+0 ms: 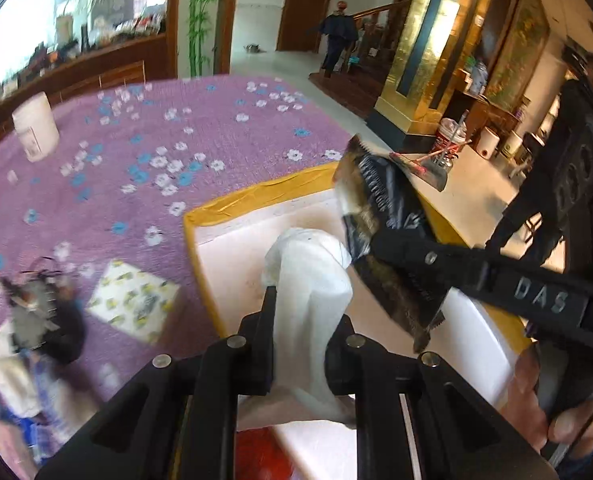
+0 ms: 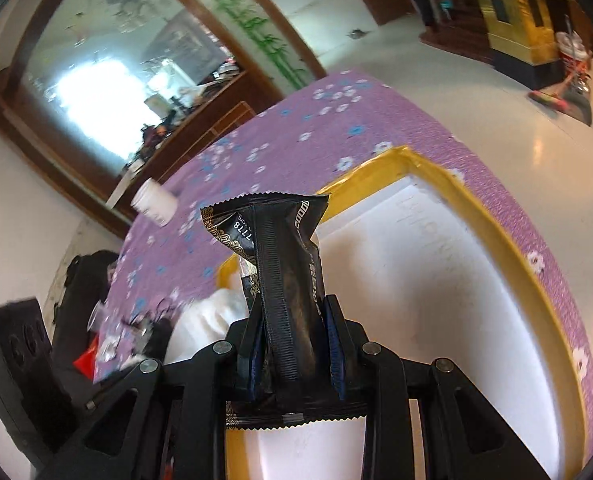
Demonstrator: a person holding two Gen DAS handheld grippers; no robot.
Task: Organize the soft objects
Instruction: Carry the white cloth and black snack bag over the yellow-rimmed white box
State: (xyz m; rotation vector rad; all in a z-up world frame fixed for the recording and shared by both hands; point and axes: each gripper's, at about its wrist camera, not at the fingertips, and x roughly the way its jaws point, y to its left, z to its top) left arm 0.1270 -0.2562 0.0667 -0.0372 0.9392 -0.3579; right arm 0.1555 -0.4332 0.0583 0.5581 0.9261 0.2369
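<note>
- Both hands are loaded: the left gripper, low centre of the left wrist view, is pinching a white cloth that drapes up between its fingers.
- The right gripper is clamped on a black foil packet, which stands up out of the jaws with its zigzag end on top; in the left wrist view the same packet hangs over the box from the right.
- Both loads sit over the white box with the yellow taped rim, so this reads as the drop-off stage for two items at once.
- The box floor that shows looks bare, apart from something red at the very bottom edge of the left view that I can't identify, so little is sorted yet by my judgement.
- Still left on the purple flowered bench: a small patterned pack, a blurred heap of fabric and dark things at lower left, and a white jar at upper left.
- Room to move: the box mouth is wide, open from above.
- Edges to mind: the yellow rim close under both loads, and the two grippers crowding each other, the right one's arm crossing just beside the cloth.
- The box seems to sit near the bench's right edge, with floor beyond.
</note>
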